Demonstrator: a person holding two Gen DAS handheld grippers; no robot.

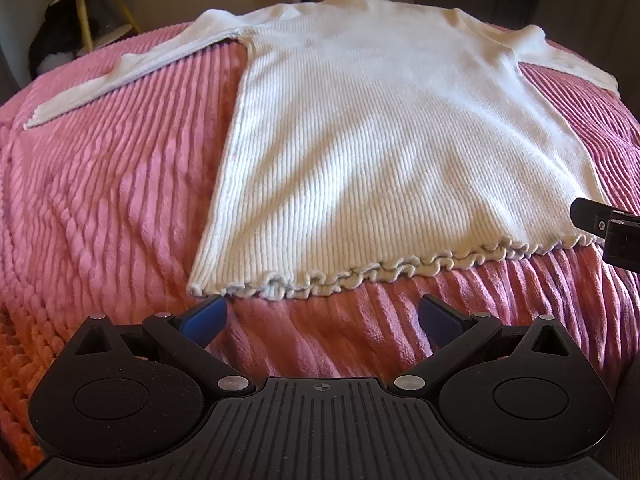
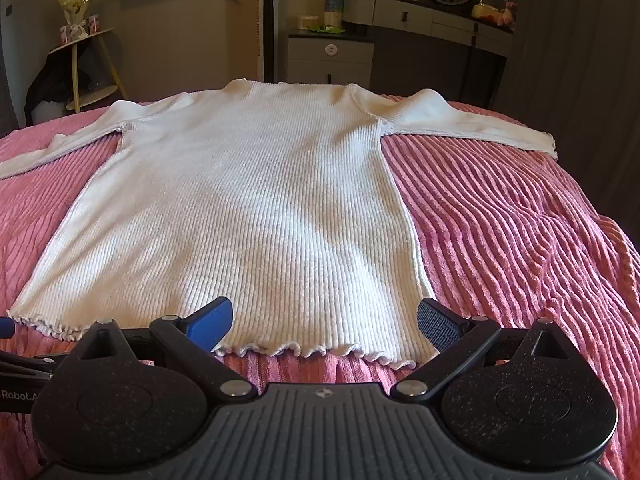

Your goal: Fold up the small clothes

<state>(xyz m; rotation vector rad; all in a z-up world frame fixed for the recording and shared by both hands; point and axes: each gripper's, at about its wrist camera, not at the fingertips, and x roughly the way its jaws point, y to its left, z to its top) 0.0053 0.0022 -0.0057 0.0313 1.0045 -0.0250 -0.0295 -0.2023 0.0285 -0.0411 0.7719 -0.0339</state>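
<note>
On pink bedspread (image 1: 100, 200), flat white sweater (image 1: 380, 140)

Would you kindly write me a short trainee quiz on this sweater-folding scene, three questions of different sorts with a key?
1. True or false: the white ribbed sweater lies spread flat on the pink blanket with both sleeves stretched out to the sides.
2. Multiple choice: the left gripper is A) shut on the hem, B) open near the hem's left corner, C) holding a sleeve.
3. Fill in: the right gripper stands open over the sweater's frilled ____.

Key: 1 true; 2 B; 3 hem.
</note>
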